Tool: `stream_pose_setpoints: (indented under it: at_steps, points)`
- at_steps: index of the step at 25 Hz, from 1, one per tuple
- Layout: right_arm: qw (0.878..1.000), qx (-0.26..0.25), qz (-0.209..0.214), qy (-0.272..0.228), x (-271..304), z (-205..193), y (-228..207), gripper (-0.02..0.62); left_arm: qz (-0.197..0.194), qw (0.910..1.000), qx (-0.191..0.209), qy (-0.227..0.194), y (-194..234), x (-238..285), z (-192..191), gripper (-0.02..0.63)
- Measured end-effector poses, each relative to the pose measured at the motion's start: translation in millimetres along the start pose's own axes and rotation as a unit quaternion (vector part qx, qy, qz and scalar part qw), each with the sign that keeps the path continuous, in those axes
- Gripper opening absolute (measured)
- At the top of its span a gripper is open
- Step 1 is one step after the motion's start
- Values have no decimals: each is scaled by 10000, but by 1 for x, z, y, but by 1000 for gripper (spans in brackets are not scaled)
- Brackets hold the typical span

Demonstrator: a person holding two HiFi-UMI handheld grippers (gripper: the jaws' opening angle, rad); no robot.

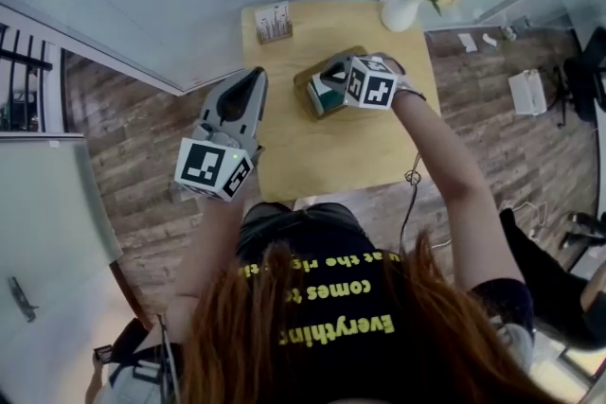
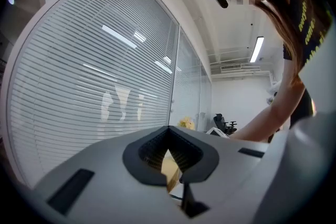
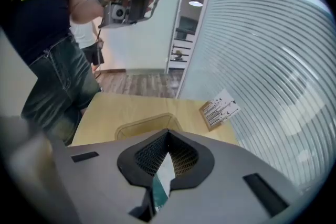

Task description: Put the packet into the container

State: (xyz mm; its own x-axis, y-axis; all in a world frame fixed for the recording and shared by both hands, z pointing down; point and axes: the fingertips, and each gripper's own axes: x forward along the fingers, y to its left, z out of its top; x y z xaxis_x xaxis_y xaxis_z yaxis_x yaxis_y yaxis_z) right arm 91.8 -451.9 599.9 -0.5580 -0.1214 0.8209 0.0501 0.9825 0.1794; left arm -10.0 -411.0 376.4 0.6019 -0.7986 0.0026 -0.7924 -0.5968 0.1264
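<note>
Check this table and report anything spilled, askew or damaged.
Nothing stands out. The flower vase and the card stand are upright on the wooden table. The container lies flat with nothing spilled. The right gripper is shut on the packet, which looks intact where visible.

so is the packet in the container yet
No, the packet is pinched between the right gripper's jaws, while the container sits beyond them on the table.
</note>
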Motion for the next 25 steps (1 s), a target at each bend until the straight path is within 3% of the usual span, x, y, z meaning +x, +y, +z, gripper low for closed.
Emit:
stream_pose_setpoints:
  at_steps: [3, 6, 9, 12, 17, 25]
  points:
    - [9930, 903, -392, -656, -14, 12, -8, 15, -107, 9999, 19, -23, -6, 5, -3, 0]
    - [9728, 1655, -769, -1424, -31, 24, -16, 15, -211, 9998, 26, -15, -13, 10, -5, 0]
    - [9390, 2442, -1034, -2192, -56, 34, -23, 15, -318, 9995, -13, -36, -18, 14, -6, 0]
    - [8946, 3015, -1388, -2993, -89, 43, -34, 15, -384, 9992, -10, -53, -22, 18, -4, 0]
    - [8349, 3251, -1982, -3975, -141, 67, -34, 15, -436, 9990, 2, -8, -29, 22, 1, 0]
    - [7899, 3321, -2242, -4642, -181, 99, -14, 15, -505, 9987, 34, -1, -37, 24, -1, 0]
